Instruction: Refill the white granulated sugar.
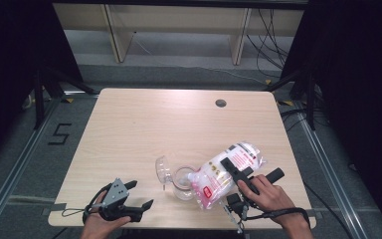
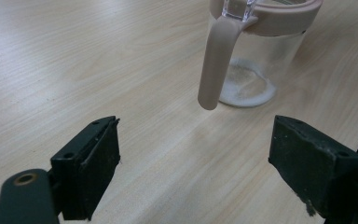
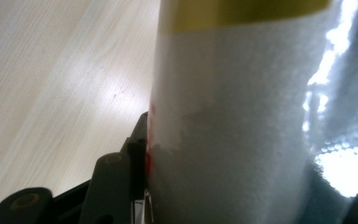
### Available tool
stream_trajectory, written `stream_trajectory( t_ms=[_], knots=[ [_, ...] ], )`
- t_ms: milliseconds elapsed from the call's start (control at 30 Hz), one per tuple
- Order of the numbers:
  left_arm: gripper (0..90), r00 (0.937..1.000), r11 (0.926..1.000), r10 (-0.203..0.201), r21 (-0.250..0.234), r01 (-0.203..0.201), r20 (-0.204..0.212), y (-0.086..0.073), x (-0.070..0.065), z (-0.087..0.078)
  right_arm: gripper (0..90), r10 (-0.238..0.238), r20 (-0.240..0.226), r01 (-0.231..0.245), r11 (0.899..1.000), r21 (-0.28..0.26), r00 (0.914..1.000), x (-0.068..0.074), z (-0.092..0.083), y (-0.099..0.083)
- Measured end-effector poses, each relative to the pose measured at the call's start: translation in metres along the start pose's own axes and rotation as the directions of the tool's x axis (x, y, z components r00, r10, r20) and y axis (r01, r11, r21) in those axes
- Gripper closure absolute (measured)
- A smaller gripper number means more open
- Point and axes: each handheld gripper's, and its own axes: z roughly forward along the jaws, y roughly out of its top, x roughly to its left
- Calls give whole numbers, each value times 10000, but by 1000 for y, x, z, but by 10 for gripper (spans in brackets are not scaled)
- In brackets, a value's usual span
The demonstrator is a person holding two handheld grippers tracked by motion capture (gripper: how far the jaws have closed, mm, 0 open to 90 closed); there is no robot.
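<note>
Right gripper [image 1: 233, 172] clamps white-and-pink plastic bag of granules [image 1: 226, 172], long axis tilted, mouth down-left over clear pink-rimmed jug [image 1: 183, 181]; left gripper [image 1: 135, 195] released, nearby

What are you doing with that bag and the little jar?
A person's right gripper is clamped on a plastic bag of white grains, tipping it over a clear jar on the table. A little white stuff lies at the jar's bottom. The left gripper waits open beside it, holding nothing.

Tilted white bag [image 1: 229, 172] — over clear jar [image 1: 183, 182]
</note>
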Motion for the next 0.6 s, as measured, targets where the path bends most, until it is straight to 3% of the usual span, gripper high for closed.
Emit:
stream_trajectory(
  t_ms=[33, 67, 167, 200, 233, 267, 600],
  knots=[
    [158, 9999, 9999, 114, 49, -114, 9, 0, 1, 0, 543, 24, -9, -24, 10000, -15, 10000, 0, 0, 0],
    [158, 9999, 9999, -115, 55, 116, -27, 0, 0, 0, 544, -38, -23, 38, 10000, -50, 10000, 0, 0, 0],
    [158, 10000, 9999, -88, -66, 88, 45, 0, 0, 0, 544, -122, -155, 121, 9999, -49, 9998, -1, 1, 2],
    [158, 9999, 9999, -107, -82, 108, 46, 0, 0, 0, 544, 201, -185, -200, 9998, 34, 9996, 2, 1, 2],
    [158, 9998, 9997, -212, -137, 213, 69, -1, -1, 1, 544, -113, -177, 112, 9999, -58, 9998, 0, 1, 2],
    [157, 9999, 9999, -119, 41, 119, -16, 0, -1, 0, 544, -117, -190, 116, 9999, -80, 9998, 0, 2, 2],
    [158, 9999, 9999, -125, -89, 125, 47, 0, 0, 0, 546, -208, -206, 207, 9998, -12, 9996, 0, 2, 3]
  ],
)
